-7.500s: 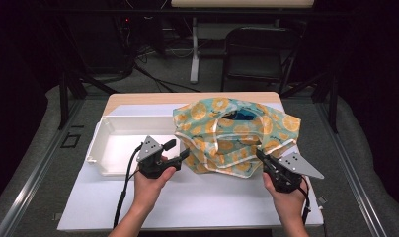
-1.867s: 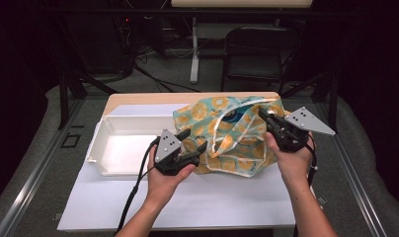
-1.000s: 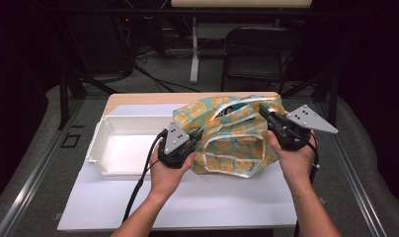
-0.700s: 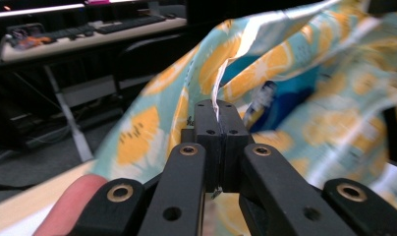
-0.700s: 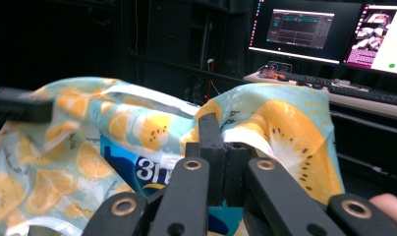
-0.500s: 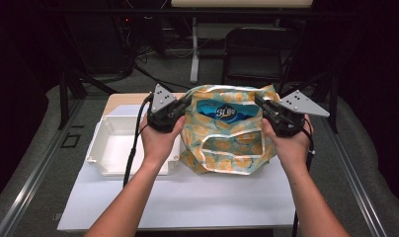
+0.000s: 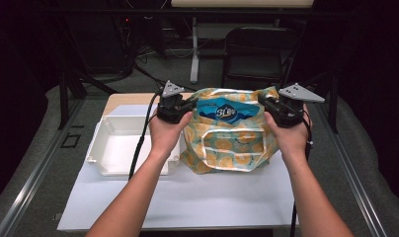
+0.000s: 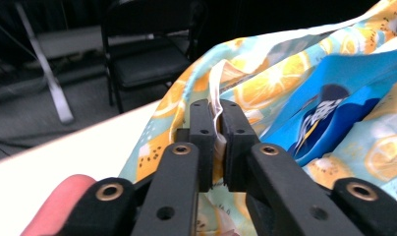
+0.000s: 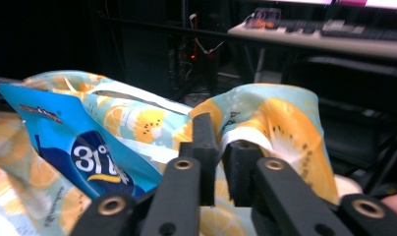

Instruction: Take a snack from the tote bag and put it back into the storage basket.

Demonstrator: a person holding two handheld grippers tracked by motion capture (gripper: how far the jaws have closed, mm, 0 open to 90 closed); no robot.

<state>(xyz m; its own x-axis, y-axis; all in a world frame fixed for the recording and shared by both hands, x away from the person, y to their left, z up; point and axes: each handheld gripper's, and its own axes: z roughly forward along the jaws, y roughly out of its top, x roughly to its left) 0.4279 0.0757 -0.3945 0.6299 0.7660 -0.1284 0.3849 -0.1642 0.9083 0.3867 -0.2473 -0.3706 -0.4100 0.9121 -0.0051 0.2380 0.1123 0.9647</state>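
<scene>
A fabric bag printed with orange fruit slices stands upright on the white table, its mouth stretched wide between my two grippers. A blue packet shows inside the mouth. My left gripper pinches the bag's left rim; in the left gripper view its pads press on the white trim of the bag. My right gripper holds the right rim, with fabric between its jaws. Both pairs of jaws have just been opening slightly, with the rim still between them.
An empty white plastic bin sits on the table just left of the bag, under my left forearm. A dark folding chair and desk legs stand beyond the table's far edge.
Both hands have spread apart and moved toward the far edge, the left one most. The bag went from slumped to upright with its mouth pulled open, and the blue packet came into sight.
</scene>
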